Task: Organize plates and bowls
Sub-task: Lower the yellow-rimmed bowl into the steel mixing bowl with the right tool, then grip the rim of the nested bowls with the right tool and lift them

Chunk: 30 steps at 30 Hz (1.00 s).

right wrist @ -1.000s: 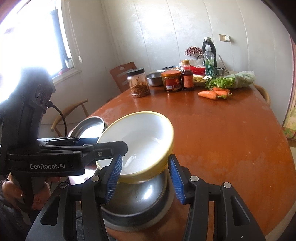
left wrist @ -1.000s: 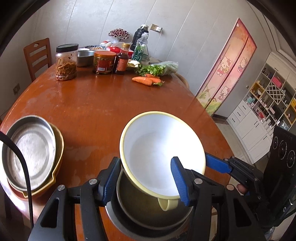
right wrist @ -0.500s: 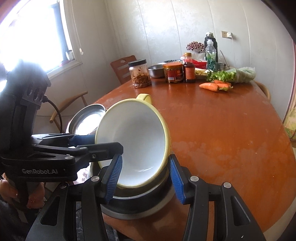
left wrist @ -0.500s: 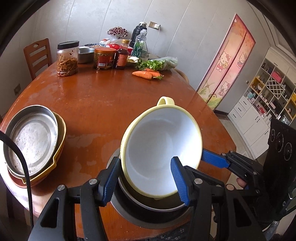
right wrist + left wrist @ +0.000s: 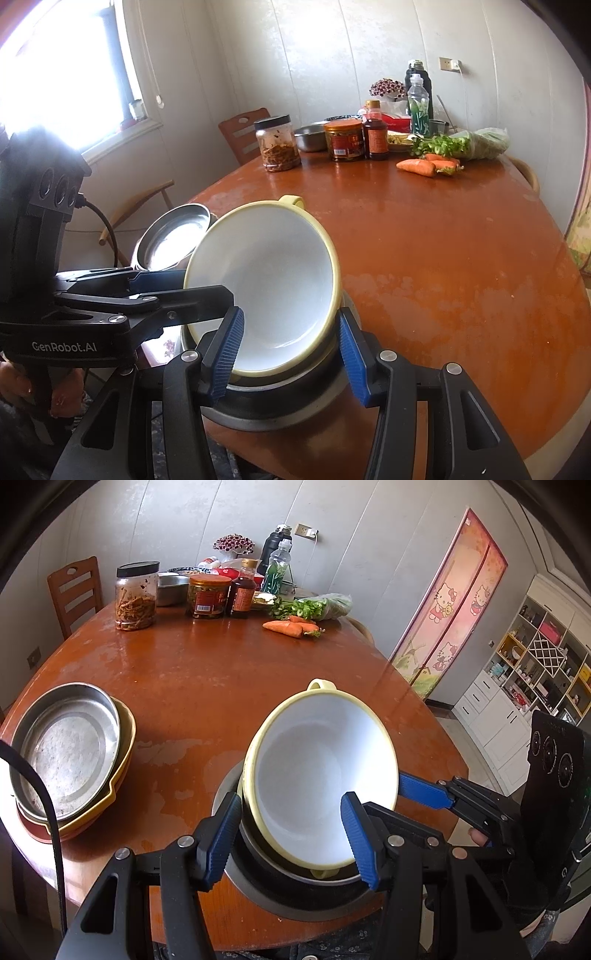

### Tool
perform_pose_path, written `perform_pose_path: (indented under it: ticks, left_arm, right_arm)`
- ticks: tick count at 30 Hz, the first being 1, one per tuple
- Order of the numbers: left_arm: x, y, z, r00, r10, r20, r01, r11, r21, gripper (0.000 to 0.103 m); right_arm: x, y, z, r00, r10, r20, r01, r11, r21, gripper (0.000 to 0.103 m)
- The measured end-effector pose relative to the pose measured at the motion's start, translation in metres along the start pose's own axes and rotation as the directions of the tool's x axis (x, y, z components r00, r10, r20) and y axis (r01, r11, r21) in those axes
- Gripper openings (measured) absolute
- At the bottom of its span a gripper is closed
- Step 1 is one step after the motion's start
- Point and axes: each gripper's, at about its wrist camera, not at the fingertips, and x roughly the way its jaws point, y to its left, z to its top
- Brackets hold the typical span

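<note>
Left gripper (image 5: 291, 840): black frame, blue ribbed pads; jaws clamped across the left side of the bowl's rim, one pad outside, one inside.
Right gripper (image 5: 290, 356): same build; jaws clamped across the bowl's right rim in the same way.
Yellow-rimmed white bowl with loop handles (image 5: 321, 775): tilted steeply, mouth facing the cameras, lower edge resting inside the steel bowl.
Round stainless-steel bowl (image 5: 280, 893): upright at the near table edge, beneath the tilted bowl.
Round reddish-brown wooden table (image 5: 207, 672): worn, pale patches near the centre.
Plate stack (image 5: 70, 753): near left edge; steel pan on top, yellow dish and red plate below.
Two carrots (image 5: 291, 627): far side, beside bagged greens (image 5: 317, 606).
Far edge: clear jar with black lid (image 5: 136, 595), orange-lidded jar (image 5: 207, 595), dark sauce bottle (image 5: 242, 595), steel basin (image 5: 170, 588).
Wooden chair (image 5: 75, 590): far left, behind the table.
</note>
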Motion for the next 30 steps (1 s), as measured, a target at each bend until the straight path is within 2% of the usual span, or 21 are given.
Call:
perform_pose_path:
  ticks: [6, 11, 14, 17, 25, 30]
  left_arm:
    - [-0.004, 0.0, -0.001, 1.0, 0.024, 0.01, -0.024, 1.0, 0.007, 0.056]
    - [-0.009, 0.003, -0.003, 0.998, 0.058, 0.015, -0.058, 0.998, 0.008, 0.057]
    - [-0.011, 0.009, -0.003, 0.998, 0.055, 0.018, -0.055, 0.998, -0.014, 0.062]
    - [-0.008, 0.015, -0.004, 0.998, 0.056, 0.007, -0.056, 0.998, -0.036, 0.064]
    - [0.012, 0.022, -0.009, 0.995, 0.078, -0.068, -0.083, 0.994, -0.071, 0.066]
    - [0.024, 0.026, -0.011, 0.994, 0.037, -0.101, -0.048, 0.993, -0.108, 0.069]
  right_arm:
    - [-0.002, -0.001, -0.001, 1.0, 0.003, -0.006, -0.003, 1.0, 0.009, 0.053]
    - [-0.006, -0.006, -0.001, 1.0, 0.013, -0.004, -0.013, 0.998, 0.054, 0.067]
    - [-0.012, -0.011, -0.001, 1.0, 0.004, 0.011, -0.005, 0.997, 0.075, 0.073]
    - [-0.011, -0.017, -0.001, 1.0, -0.009, 0.002, 0.009, 0.995, 0.104, 0.074]
    - [0.007, -0.033, -0.009, 0.997, 0.03, -0.077, -0.014, 0.979, 0.205, 0.074]
    - [0.018, -0.038, -0.018, 0.99, 0.09, -0.111, -0.059, 0.964, 0.259, 0.074]
